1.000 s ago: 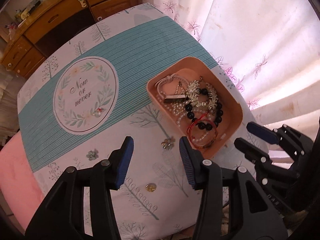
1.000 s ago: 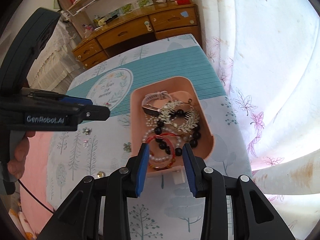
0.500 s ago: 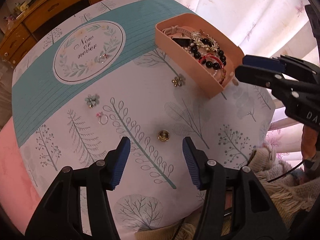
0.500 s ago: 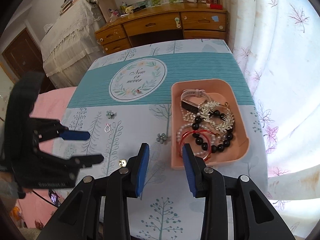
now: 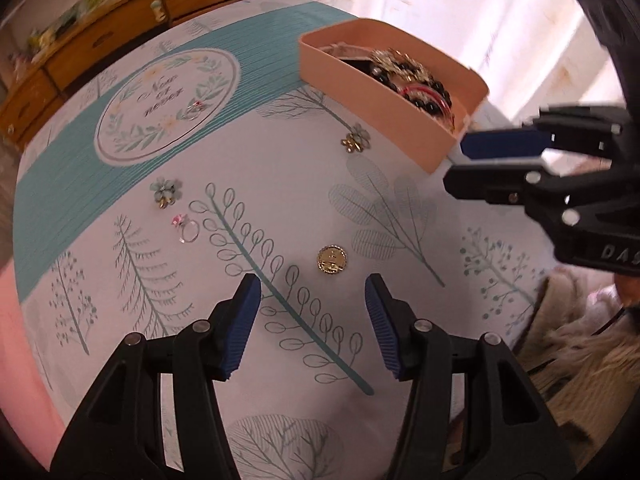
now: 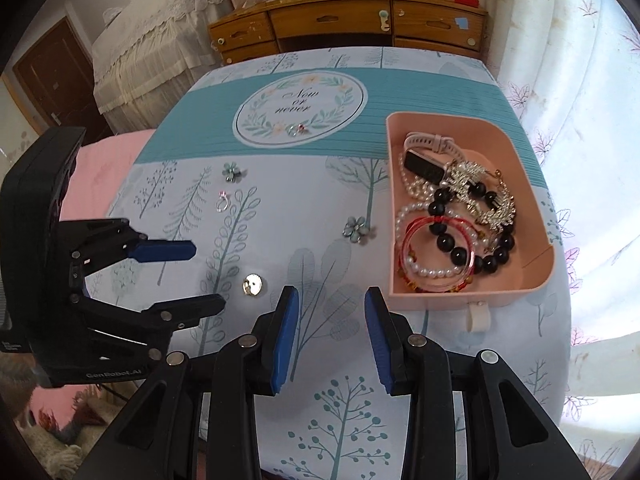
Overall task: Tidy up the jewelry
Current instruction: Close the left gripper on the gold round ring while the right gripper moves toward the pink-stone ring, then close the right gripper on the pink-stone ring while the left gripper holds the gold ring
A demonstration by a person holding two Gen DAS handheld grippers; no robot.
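A pink tray [image 6: 536, 288] [image 5: 376, 104] on the right of the table holds bracelets, pearls and a watch. Loose on the cloth lie a gold round brooch [image 5: 331, 260] [image 6: 252, 284], two flower clips [image 5: 166, 191] [image 5: 356, 141], a pink-stone ring [image 5: 185, 227] [image 6: 222, 201] and a ring on the round print [image 6: 298, 129]. My left gripper [image 5: 312, 296] is open and empty, just short of the gold brooch. My right gripper [image 6: 332, 300] is open and empty, above the cloth near the tray's front left corner.
A wooden dresser [image 6: 348, 24] stands beyond the table's far edge. A white curtain [image 6: 592, 80] hangs to the right. A pink cushion [image 6: 100, 160] lies at the left edge. The table's near edge is close under both grippers.
My left gripper has pulled back from the tray and come low toward the gold brooch. My right gripper has drawn back from over the tray. Both stay open.
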